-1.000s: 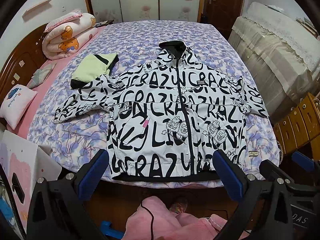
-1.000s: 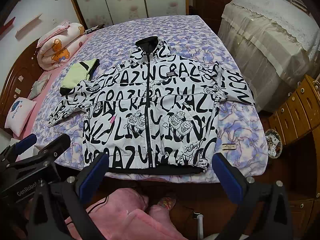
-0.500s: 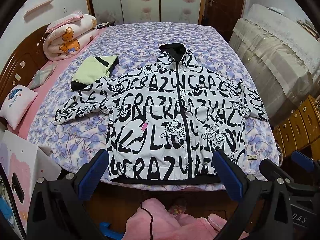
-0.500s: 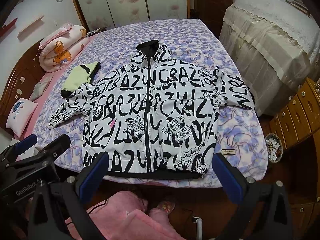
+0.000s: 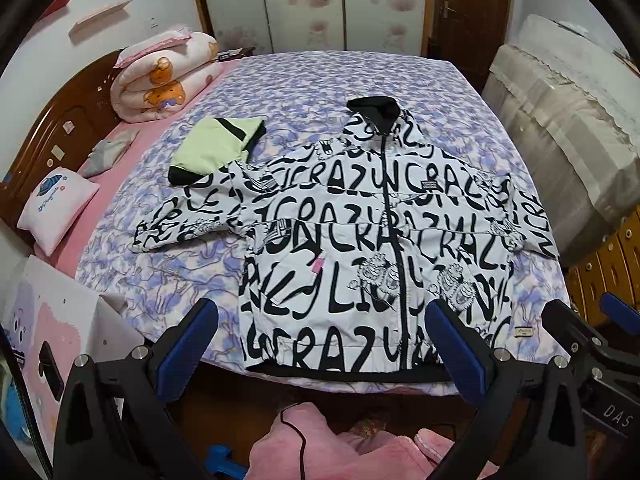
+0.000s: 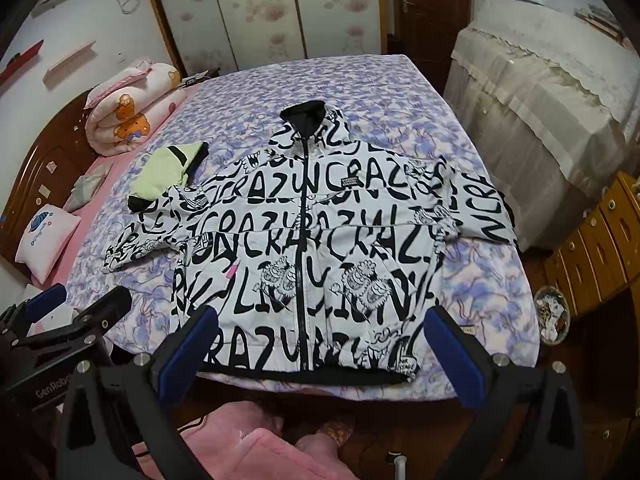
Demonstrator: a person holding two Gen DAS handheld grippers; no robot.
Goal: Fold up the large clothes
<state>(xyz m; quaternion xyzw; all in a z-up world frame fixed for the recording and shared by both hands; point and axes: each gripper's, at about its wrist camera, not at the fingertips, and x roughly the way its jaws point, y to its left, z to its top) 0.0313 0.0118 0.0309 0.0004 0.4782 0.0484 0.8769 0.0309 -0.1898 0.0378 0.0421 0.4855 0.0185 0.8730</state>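
**Jacket flat on the bed, both grippers empty**

Here we are at the near edge of the bed (image 5: 328, 80), and the white jacket (image 5: 360, 248) with its black lettering lies spread out front-up on the purple patterned cover. Zip closed down the middle, black collar pointing toward the far edge, black hem running right along the near edge. One sleeve stretches out toward the left side of the bed; the other reaches the right edge, and from the right wrist view its cuff seems to hang over that side, though the fisheye bend makes that hard to call.

The left gripper (image 5: 320, 344) hovers just off the near edge, jaws wide apart, nothing between its blue pads. The right gripper (image 6: 320, 344) matches it: jaws wide, empty, above the hem.

A folded pale green garment (image 5: 216, 148) sits on the cover, touching the end of the left sleeve. Rolled pink quilt (image 5: 164, 80) at the far left corner, a small pink pillow (image 5: 56, 204) by the wooden headboard (image 5: 60, 128).
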